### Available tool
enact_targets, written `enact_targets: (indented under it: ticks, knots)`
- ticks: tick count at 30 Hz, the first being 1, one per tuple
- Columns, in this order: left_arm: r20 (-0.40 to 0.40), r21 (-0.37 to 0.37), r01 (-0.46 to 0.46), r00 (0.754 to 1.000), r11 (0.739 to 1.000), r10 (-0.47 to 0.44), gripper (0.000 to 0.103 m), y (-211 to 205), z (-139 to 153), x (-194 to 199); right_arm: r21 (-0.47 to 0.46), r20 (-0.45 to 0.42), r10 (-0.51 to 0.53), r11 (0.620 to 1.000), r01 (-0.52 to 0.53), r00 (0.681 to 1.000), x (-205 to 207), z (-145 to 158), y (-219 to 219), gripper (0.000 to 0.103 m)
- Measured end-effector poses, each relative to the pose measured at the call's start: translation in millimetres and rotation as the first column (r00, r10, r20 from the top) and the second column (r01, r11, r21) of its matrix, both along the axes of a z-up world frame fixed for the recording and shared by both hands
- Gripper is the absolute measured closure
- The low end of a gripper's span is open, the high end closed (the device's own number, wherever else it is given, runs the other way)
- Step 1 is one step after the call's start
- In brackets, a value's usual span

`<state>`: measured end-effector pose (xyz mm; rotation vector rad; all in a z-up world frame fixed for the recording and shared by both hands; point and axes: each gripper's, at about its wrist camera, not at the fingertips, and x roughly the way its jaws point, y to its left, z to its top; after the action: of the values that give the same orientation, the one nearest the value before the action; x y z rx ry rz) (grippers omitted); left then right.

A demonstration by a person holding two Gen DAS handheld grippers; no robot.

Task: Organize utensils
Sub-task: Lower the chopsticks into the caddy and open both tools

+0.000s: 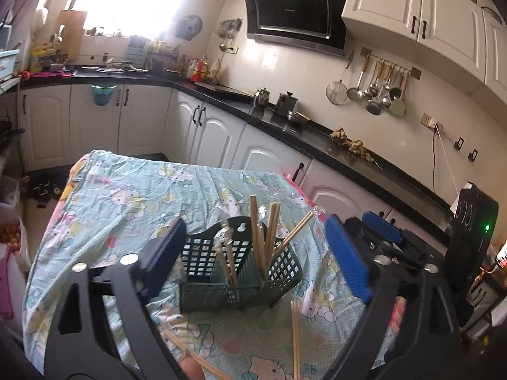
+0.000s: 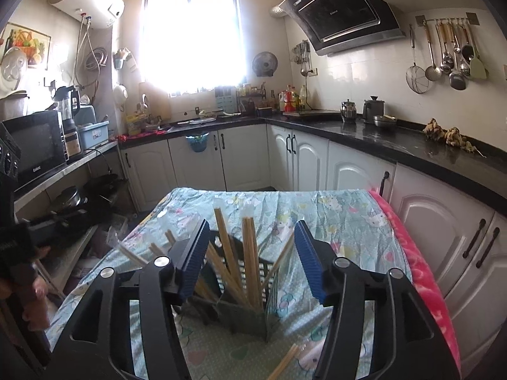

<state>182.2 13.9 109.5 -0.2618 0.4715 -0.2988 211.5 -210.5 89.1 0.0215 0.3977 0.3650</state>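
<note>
From your left wrist, your left gripper (image 1: 253,253) stands wide open, empty, with the dark green slotted plastic basket (image 1: 202,262) of wooden chopsticks (image 1: 256,231) just beyond its pads. From your right wrist, your right gripper (image 2: 250,262) gapes empty; basket directly ahead, loose chopsticks (image 2: 285,362) below it.

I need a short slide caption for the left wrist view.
Open left claw facing a green basket of chopsticks.

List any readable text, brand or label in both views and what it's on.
"Galanz": front of the black microwave, lower left, small and only just legible.
Range hood: a small logo on its glass panel, too blurred to read.
Bottles on the counter: labels too small to read.
</note>
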Motion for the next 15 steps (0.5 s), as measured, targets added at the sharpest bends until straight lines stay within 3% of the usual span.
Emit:
enact_targets:
  ticks: [1, 8, 15]
  knots:
    - [0.003, -0.004, -0.005, 1.0, 1.0, 0.005, 0.011, 3, 0, -4, 0.004, -0.005, -0.002, 1.0, 0.002, 1.0, -3, -1, -2, 0.044]
    - [-0.004, -0.041, -0.034, 0.999, 0.999, 0.034, 0.011, 18, -5, -26, 0.004, -0.026, 0.005, 1.0, -0.005, 1.0, -21, -5, -3, 0.037]
    - [-0.009, -0.033, -0.054, 0.999, 0.998, 0.054, 0.011, 27, -11, -45, -0.032, -0.026, 0.044, 0.998, -0.045, 0.999, -39, -8, 10, 0.031]
